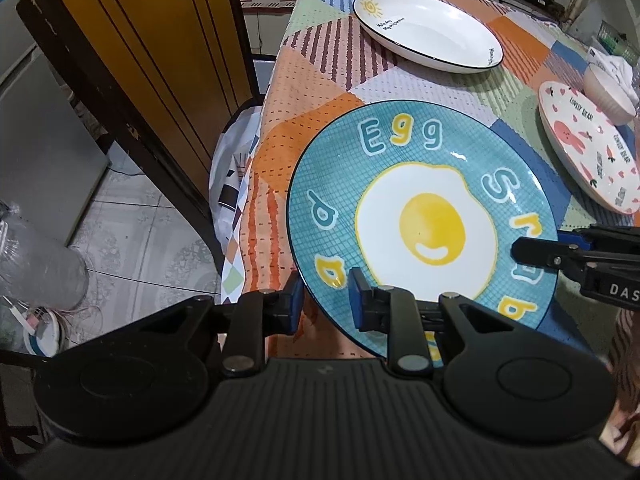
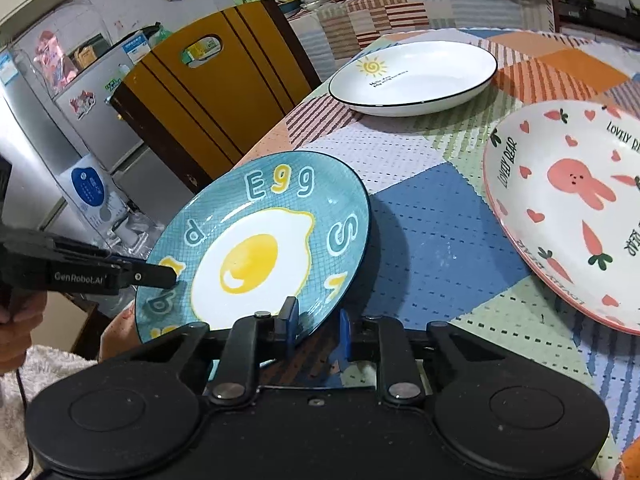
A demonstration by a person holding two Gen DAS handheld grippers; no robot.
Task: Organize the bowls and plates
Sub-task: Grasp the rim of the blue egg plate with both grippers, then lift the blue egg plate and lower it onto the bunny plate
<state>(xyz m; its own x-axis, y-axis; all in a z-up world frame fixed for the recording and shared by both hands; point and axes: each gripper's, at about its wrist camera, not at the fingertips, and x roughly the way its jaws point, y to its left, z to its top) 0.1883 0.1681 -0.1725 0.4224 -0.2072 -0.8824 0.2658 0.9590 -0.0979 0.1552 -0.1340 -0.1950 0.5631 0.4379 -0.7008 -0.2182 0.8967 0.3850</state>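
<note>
A blue plate [image 1: 424, 220] painted with a fried egg and letters lies at the near left corner of the table, its near rim jutting past the edge. My left gripper [image 1: 326, 304] is shut on that near rim, one blue pad above and one below. The right gripper [image 2: 316, 326] is shut on the rim of the same plate [image 2: 256, 240] at its right side. Each gripper shows in the other's view: the right gripper [image 1: 532, 250] from the right, the left gripper [image 2: 164, 276] from the left.
A white plate with a sun [image 1: 428, 32] sits at the far side of the patchwork tablecloth [image 1: 320, 92]. A pink rabbit plate [image 2: 568, 208] lies to the right, a white bowl [image 1: 608, 92] beside it. A yellow-brown chair [image 1: 140, 60] stands left of the table.
</note>
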